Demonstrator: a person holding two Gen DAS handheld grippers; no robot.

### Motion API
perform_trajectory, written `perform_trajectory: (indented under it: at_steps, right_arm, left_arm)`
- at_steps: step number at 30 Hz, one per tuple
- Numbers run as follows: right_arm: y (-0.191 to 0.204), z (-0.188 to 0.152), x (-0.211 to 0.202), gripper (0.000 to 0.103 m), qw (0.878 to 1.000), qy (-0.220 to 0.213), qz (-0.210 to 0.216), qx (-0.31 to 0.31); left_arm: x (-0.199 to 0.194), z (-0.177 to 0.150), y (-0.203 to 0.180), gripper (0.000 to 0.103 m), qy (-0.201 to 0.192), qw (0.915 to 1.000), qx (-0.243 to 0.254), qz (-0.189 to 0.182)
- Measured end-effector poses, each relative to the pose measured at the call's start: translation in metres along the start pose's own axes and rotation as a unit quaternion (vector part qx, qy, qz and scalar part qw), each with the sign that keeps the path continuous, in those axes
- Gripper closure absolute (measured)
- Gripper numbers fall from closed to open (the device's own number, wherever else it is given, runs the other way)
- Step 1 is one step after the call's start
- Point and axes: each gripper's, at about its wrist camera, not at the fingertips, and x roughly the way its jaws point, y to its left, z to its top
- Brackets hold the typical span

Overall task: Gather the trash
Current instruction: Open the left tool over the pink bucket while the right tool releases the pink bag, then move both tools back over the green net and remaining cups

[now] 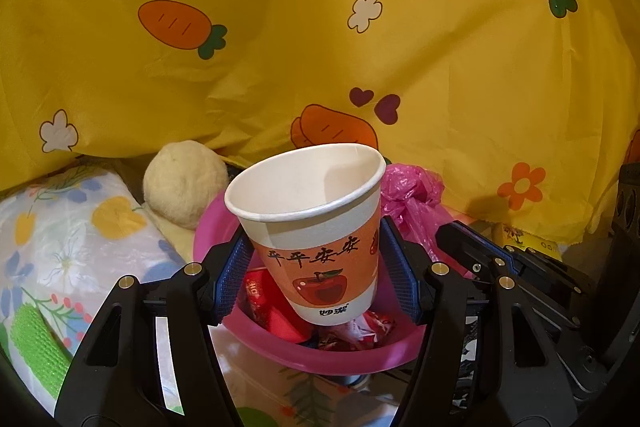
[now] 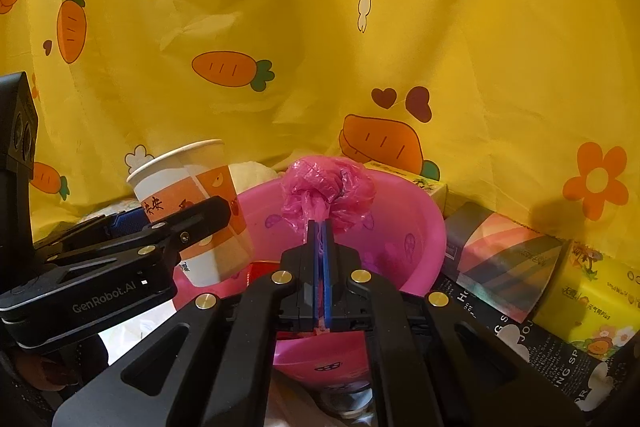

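Left gripper point(image 1: 316, 267) is holding a paper cup point(image 1: 312, 223) between its blue pads point(image 1: 232, 275), jaws spread about the cup's width and pressing on its lower wall, one on each side. Cup is hanging tilted, mouth leaning toward the camera, inside looking empty. It is sitting above a pink basin point(image 1: 320, 355), base not touching the red wrappers point(image 1: 276, 311) lying in the bottom.

Right gripper point(image 2: 322, 239) is pinching a crumpled pink plastic bag point(image 2: 326, 187), jaws pressed together with only a thin strip of film between them; the bunched part is puffing out above the fingertips, over the basin's far wall.

Handling, as a judgement: cup is looking light and thin-walled, stiff at the rolled rim, soft mid-body. A harder squeeze would likely be denting it oval; a looser one would be letting the tapered wall slide. Present hold low on the body seems adequate; nearer the rim would be firmer. Bag is near weightless, limp, slippery film, likely clinging to the pads on letting go; a gathered wad is the best place to be gripping.

Both items are looking positioned for dropping into the basin. A yellow carrot-print cloth point(image 2: 460, 47) is hanging behind; boxes point(image 2: 504, 251) are lying beside the basin.
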Motion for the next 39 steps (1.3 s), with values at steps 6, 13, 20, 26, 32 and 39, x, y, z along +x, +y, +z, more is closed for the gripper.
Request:
perform_trajectory:
  at_steps: [6,13,20,26,32,39]
  right_arm:
    - [0.000,0.000,0.005,0.101,1.000,0.004,-0.002,0.001]
    - [-0.003,-0.002,0.011,0.100,1.000,0.012,-0.003,0.004]
    - [-0.005,-0.004,0.016,0.100,1.000,0.019,-0.001,0.008]
    - [-0.005,-0.003,0.016,0.090,1.000,0.018,0.004,0.005]
    - [-0.003,-0.004,0.008,0.049,1.000,0.002,0.000,0.013]
    - [0.011,-0.007,-0.005,0.027,1.000,-0.008,-0.009,0.003]
  left_arm:
    - [0.011,-0.002,0.001,0.041,0.011,0.9999,-0.003,-0.012]
    - [0.019,-0.005,0.007,0.038,0.028,0.9984,-0.024,-0.044]
    - [0.012,-0.006,0.016,0.017,0.015,0.9979,-0.047,-0.041]
    - [-0.004,-0.010,0.034,0.008,-0.006,0.9976,-0.069,-0.006]
    - [-0.025,-0.017,0.050,0.006,-0.018,0.9959,-0.078,0.041]
    - [-0.054,-0.030,0.063,0.006,-0.023,0.9926,-0.084,0.085]
